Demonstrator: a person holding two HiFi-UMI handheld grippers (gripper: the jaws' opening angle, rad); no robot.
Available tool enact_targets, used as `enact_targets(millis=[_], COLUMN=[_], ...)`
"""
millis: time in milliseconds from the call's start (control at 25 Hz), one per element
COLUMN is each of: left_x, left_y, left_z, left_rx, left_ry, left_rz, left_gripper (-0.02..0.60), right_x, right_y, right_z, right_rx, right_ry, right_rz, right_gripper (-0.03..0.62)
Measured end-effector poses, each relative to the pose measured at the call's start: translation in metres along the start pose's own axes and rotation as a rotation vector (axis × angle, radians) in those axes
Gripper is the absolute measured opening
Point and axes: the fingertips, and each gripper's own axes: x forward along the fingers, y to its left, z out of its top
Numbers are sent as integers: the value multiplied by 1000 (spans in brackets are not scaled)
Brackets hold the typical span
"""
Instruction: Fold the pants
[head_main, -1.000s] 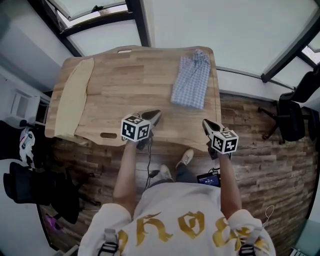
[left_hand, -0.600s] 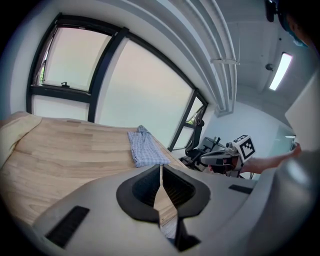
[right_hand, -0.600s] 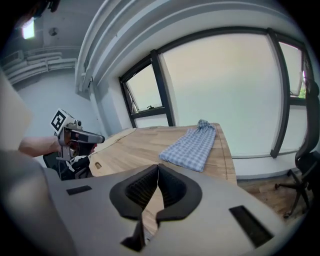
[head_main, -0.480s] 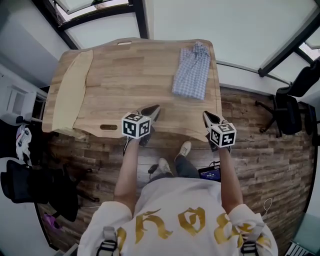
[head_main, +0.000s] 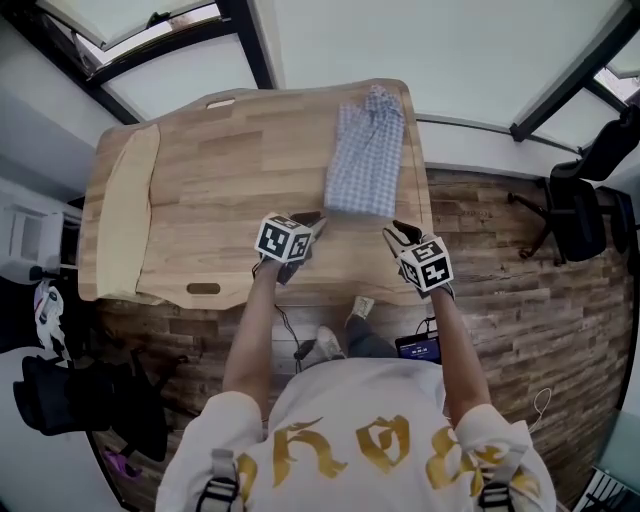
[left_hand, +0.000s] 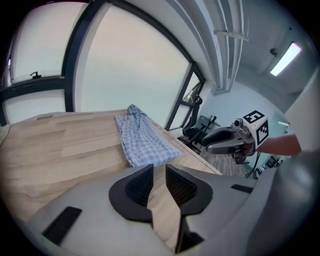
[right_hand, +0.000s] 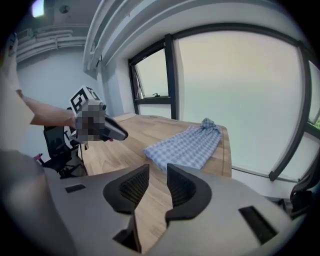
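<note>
Left gripper (head_main: 308, 224) nearly closed, empty; right gripper (head_main: 400, 236) jaws just been opening, narrow gap, empty. Pants (head_main: 358, 155) lie just ahead on table (head_main: 220, 180), long axis running away, near hem between both tips, neither clearly nearer.

I'd call this an office-type workroom, not a home. Past the far edge of the wooden worktable (head_main: 220, 170) under my left gripper (head_main: 305, 225) and right gripper (head_main: 398, 234) runs a wall of tall frosted windows (head_main: 420, 50) in dark metal frames. A black swivel chair (head_main: 585, 215) stands right of my right gripper on the wood-plank floor (head_main: 520, 300) — and a ceiling strip light (left_hand: 286, 57) glows overhead.
</note>
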Motion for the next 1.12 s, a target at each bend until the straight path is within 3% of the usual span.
enact_targets(millis=[120, 200, 520, 640, 720, 800, 960, 1120], left_x=[31, 50, 109, 124, 133, 137, 135, 117], left_y=[8, 8, 22, 28, 34, 41, 46, 31], left_z=[9, 9, -6, -12, -18, -19, -14, -14], left_rx=[56, 110, 336, 378, 402, 389, 283, 280], left_ry=[82, 142, 371, 441, 476, 491, 486, 526], left_rz=[-44, -74, -103, -119, -104, -66, -59, -108], left_gripper=[208, 238, 239, 239, 239, 145, 104, 89], right_x=[27, 43, 98, 116, 125, 129, 128, 110], right_y=[-15, -22, -37, -41, -46, -49, -50, -45], right_z=[-5, -11, -35, -50, -55, -55, -52, -43], right_rx=[-63, -95, -449, -518, -510, -451, -409, -416], right_ry=[55, 87, 208, 269, 292, 290, 313, 329], right_rz=[44, 67, 199, 233, 228, 223, 238, 290], right_gripper=[173, 218, 230, 230, 197, 162, 115, 78])
